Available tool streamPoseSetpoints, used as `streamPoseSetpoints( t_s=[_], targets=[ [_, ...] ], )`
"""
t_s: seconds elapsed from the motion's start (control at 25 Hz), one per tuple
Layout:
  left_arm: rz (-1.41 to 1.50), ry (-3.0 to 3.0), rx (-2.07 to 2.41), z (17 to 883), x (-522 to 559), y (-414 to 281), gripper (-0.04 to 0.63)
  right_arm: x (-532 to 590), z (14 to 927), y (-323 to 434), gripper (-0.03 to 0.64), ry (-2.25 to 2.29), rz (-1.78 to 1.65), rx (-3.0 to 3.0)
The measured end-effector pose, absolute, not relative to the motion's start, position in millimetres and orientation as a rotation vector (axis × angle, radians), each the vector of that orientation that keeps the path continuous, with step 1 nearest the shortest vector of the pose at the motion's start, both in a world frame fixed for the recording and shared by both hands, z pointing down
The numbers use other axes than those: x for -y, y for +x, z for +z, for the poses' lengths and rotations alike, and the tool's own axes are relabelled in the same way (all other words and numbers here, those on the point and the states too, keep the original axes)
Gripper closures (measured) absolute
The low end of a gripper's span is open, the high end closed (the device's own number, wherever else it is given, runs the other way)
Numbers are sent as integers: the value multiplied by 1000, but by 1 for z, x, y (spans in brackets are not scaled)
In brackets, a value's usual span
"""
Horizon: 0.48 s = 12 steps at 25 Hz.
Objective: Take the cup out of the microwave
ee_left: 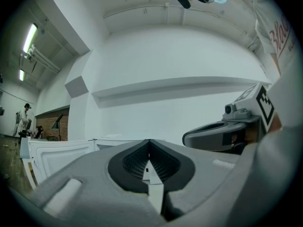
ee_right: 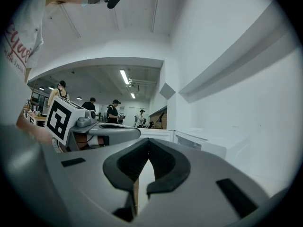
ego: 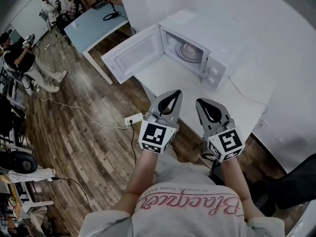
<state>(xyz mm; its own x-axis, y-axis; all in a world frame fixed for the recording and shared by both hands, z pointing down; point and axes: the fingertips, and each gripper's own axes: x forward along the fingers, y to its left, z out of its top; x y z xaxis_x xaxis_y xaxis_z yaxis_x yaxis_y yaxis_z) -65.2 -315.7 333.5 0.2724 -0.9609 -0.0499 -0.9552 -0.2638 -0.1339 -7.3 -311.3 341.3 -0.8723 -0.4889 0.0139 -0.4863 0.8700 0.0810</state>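
Open microwave, interior only partly visible

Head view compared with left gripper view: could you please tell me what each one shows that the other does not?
Only the head view shows inside the microwave: its turntable, with no cup discernible, plus a power strip on the wooden floor. Only the left gripper view shows the wall ledge. Both show the open microwave door, the left gripper and the right gripper, each with jaws together and empty.
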Motion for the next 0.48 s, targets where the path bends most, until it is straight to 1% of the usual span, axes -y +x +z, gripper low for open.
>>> streamPoseSetpoints(
  t_s=[0.48],
  targets=[
    [-65, -2479, -1697, 330, 384, -112, 591, 376, 337, -55, 606, 913, -117, 2953]
  ],
)
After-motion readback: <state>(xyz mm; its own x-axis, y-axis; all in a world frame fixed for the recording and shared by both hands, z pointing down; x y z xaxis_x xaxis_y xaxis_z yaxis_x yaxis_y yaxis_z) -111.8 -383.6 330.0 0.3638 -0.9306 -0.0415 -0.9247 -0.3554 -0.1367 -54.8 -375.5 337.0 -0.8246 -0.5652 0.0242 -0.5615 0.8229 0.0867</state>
